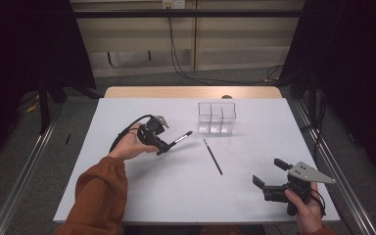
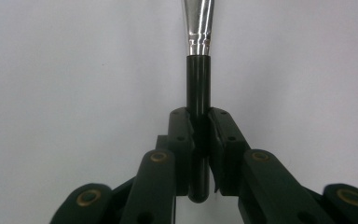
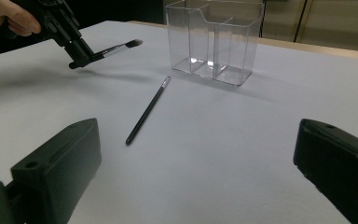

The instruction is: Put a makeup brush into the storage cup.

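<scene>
Black-handled with a silver ferrule, the makeup brush (image 1: 178, 141) is clamped in the left gripper (image 1: 162, 148), which holds it near the lower end of the handle. In the left gripper view the two jaws press against opposite sides of the handle (image 2: 198, 93), the butt end projects slightly behind the jaws, and the ferrule (image 2: 198, 28) extends forward past the top edge. In the high view the brush is raised above the white table (image 1: 142, 191), with the bristle tip directed toward the clear acrylic organizer (image 1: 217, 117) but not touching it. The right gripper view shows the same brush (image 3: 116, 47) tilted, tip higher than the handle, and casting a shadow on the surface beneath it.

The organizer stands upright near the far centre of the table and has several compartments; all appear empty.

A second thin brush (image 1: 213, 156) lies flat on the table between the two grippers, in front of the organizer and apart from it.

The right gripper (image 1: 270, 172) rests at the near right area of the table. Its jaws are spread wide, with nothing between them. It is well apart from both brushes.
</scene>
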Demonstrator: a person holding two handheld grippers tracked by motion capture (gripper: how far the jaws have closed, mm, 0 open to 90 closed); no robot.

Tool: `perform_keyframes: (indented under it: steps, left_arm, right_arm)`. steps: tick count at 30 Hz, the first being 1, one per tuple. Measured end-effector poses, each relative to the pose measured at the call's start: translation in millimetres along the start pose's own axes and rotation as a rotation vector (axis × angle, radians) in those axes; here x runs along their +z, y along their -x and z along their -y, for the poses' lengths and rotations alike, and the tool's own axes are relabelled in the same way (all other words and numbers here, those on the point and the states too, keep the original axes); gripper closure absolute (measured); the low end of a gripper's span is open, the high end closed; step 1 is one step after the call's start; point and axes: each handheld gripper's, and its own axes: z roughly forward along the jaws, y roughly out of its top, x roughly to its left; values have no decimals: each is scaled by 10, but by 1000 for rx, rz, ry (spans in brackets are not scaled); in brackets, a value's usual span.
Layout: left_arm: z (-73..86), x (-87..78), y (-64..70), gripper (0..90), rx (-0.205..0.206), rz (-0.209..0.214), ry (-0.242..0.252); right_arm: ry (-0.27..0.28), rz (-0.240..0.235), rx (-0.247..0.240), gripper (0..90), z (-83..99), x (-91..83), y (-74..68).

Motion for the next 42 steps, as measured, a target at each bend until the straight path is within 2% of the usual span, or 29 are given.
perform_keyframes:
  steps: [1, 2, 3, 4, 6, 7, 9, 11, 12, 14, 15, 19, 20, 22, 24, 26, 32, 38, 42]
  left_arm:
    - [9, -15, -3, 800, 10, 0, 5]
    - [24, -14, 15, 800, -8, 6, 37]
    - [36, -23, 23, 800, -9, -12, 56]
    - [51, -36, 26, 800, -9, -7, 62]
    - [84, -38, 53, 800, -32, -23, 106]
    - [102, -52, 42, 799, -17, -18, 101]
    - [137, -51, 66, 799, -56, -34, 158]
    - [178, -70, 71, 799, -68, -41, 210]
    - [201, -77, 71, 799, -79, -30, 237]
    - [244, -82, 93, 799, -80, -52, 277]
    - [260, -78, 101, 799, -79, -43, 286]
    - [314, -61, 136, 799, -78, -67, 325]
    - [320, -64, 147, 799, -73, -61, 328]
    - [327, -74, 176, 799, -62, -78, 345]
    - [335, -81, 205, 799, -67, -70, 375]
    - [341, -92, 230, 799, -47, -75, 383]
    - [380, -89, 311, 798, -42, -88, 435]
    - [448, -108, 353, 799, -46, -88, 475]
    - [493, -131, 374, 798, -65, -77, 508]
  right_arm:
    - [-1, 0, 0, 1, -1, 0, -1]
    - [-1, -2, 0, 1, -1, 0, -2]
    - [-1, -1, 0, 1, -1, 0, -2]
    - [-1, -1, 0, 1, -1, 0, -1]
    - [1, 0, 1, 1, -1, 1, -1]
    - [1, 0, 1, 1, -1, 0, -1]
    - [1, 0, 1, 1, -1, 0, -2]
    - [0, -1, 1, 1, -2, 0, -2]
    - [0, -2, 0, 1, -2, -1, -3]
    - [3, -1, 1, 1, -2, -2, -4]
    - [4, -2, -1, 1, -2, -3, -3]
    - [1, -1, 1, 1, -3, 0, -5]
    - [4, -2, -1, 1, -4, 1, -6]
    - [2, -3, -2, 1, -4, 2, -8]
    - [2, -2, -2, 1, -4, 4, -7]
    - [4, -2, -2, 1, -4, 2, -6]
    - [13, -4, 0, 1, -2, -3, -7]
    - [18, -7, -1, 0, -5, -2, -18]
    - [18, -10, -4, 0, -6, 0, -19]
